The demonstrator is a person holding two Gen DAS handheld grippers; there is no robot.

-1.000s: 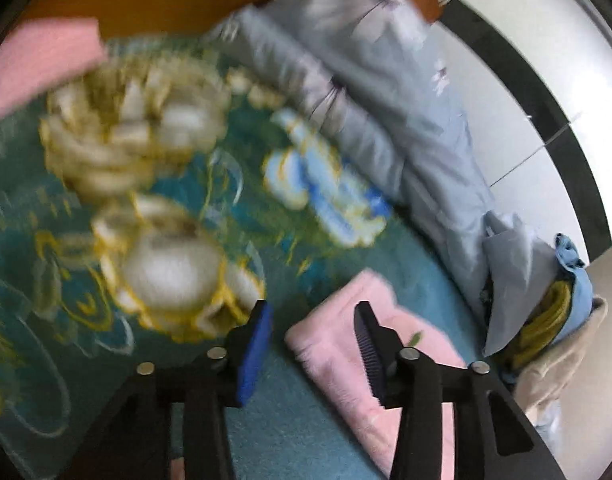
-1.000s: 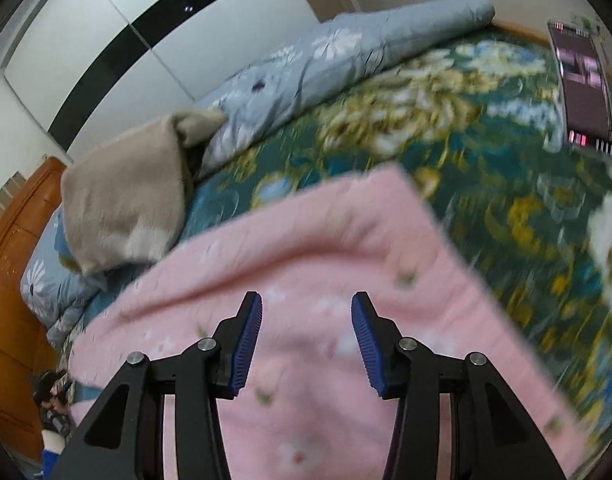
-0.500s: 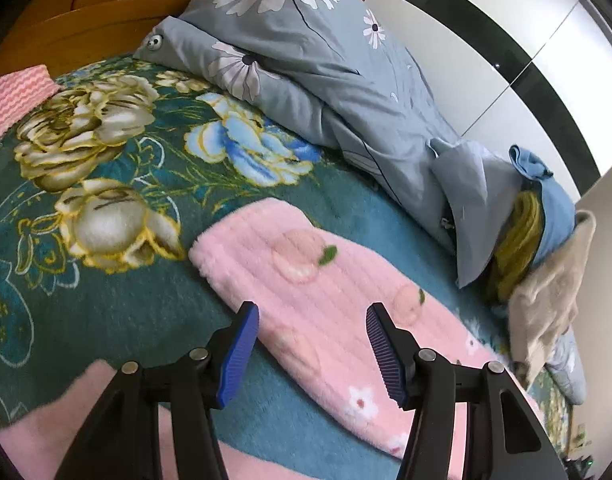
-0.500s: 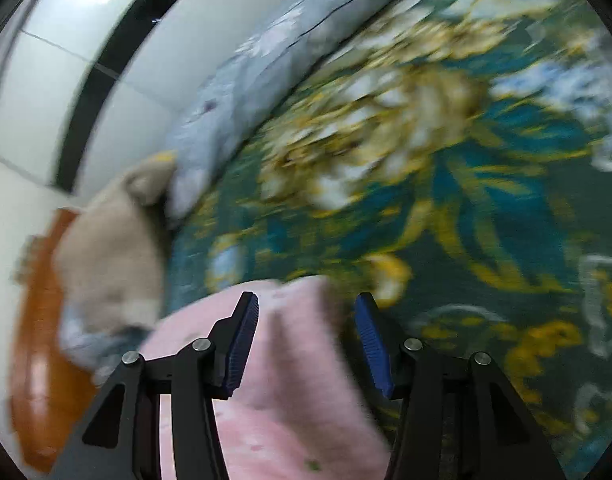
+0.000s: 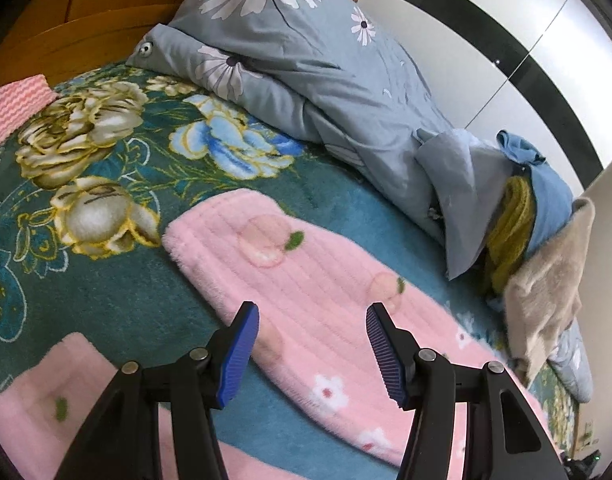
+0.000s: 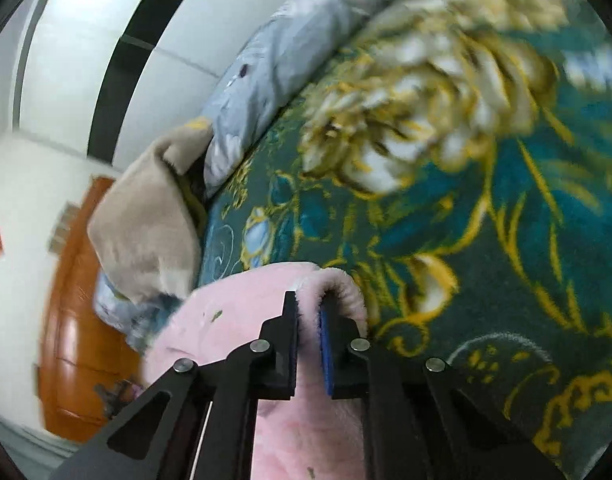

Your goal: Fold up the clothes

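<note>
A fluffy pink garment (image 5: pixel 298 280) with peach and flower prints lies spread on the teal floral bedspread (image 5: pixel 106 292). In the left wrist view one long part runs from the middle to the lower right, and another part (image 5: pixel 46 400) lies at the lower left. My left gripper (image 5: pixel 311 354) is open and empty, just above the long pink part. In the right wrist view my right gripper (image 6: pixel 309 334) is shut on a folded edge of the pink garment (image 6: pixel 329 284), with the bedspread (image 6: pixel 485 240) behind it.
A grey-blue floral duvet (image 5: pixel 306 64) is bunched along the far side of the bed. A pile of blue, yellow and beige clothes (image 5: pixel 541 240) sits at the right. A pink knit cloth (image 5: pixel 14 104) lies at the far left by the wooden headboard (image 5: pixel 86 8).
My right gripper has closed on the edge of the pink garment; it was open before. My left gripper has swung over the long pink part and stays open.
</note>
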